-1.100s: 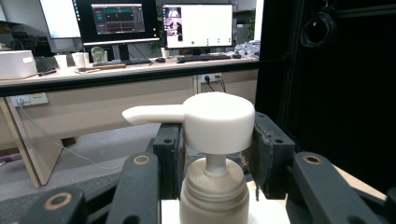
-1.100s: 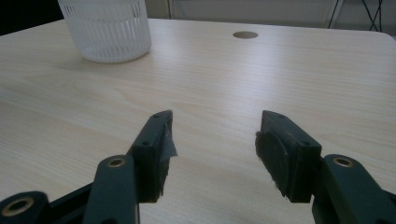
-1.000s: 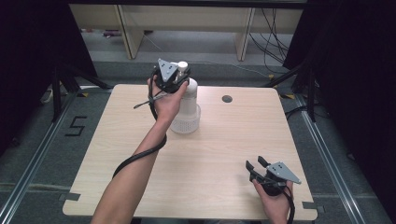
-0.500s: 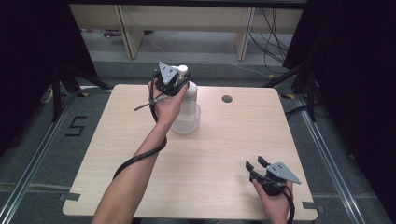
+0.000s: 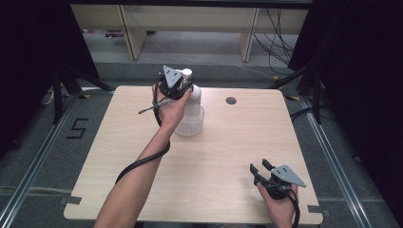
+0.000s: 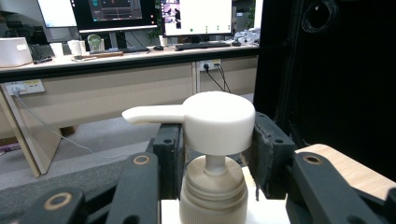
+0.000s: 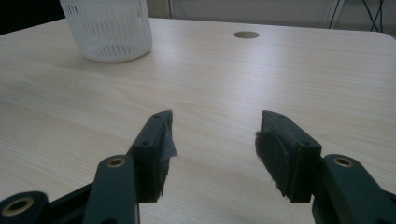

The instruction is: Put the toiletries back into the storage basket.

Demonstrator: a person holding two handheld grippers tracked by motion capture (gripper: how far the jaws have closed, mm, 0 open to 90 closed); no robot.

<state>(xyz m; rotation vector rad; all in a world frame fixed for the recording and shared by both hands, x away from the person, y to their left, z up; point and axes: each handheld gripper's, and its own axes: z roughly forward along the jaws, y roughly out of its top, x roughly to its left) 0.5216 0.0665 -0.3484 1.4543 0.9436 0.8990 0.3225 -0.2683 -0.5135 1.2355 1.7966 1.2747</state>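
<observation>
Entry, near to far, places given from the bottle.

1. Right gripper [image 5: 260, 169]. Near edge of the table, well apart from the bottle, toward the right corner. Jaws spread, nothing between them, held low over bare wood; a hand [image 5: 278, 206] grips it from below.

2. Table [image 5: 228, 156]. Pale wood-grain top, rounded corners, otherwise bare. A round cable hole [image 5: 231, 100] lies right of the bottle, near the far edge.

3. Bottle [image 5: 191, 114]. White pump bottle with a ribbed translucent base, upright on the far half of the table, left of centre.

4. Left gripper [image 6: 215, 149]. On top of the bottle. Jaws pressed against both sides of the pump head [image 6: 217, 121], whose spout points left in the left gripper view; the neck [image 6: 214, 198] shows just below.

Risks, as judgement:
- The grip sits high, on the pump head. A sideways pull could tip the bottle, since nothing steadies its base.
- A hard squeeze or downward push could depress the pump and spill its contents.
- The head is smooth and round, so the jaws may slip off if lifted or twisted.
- The right gripper is too far off to catch a topple.

5. Room. Beyond the bottle: grey floor, wooden bench legs, loose cables. Black curtains on both sides. A taped "5" [image 5: 76, 128] marks the floor left of the table. The left gripper view shows a desk with monitors [image 6: 196, 16].
</observation>
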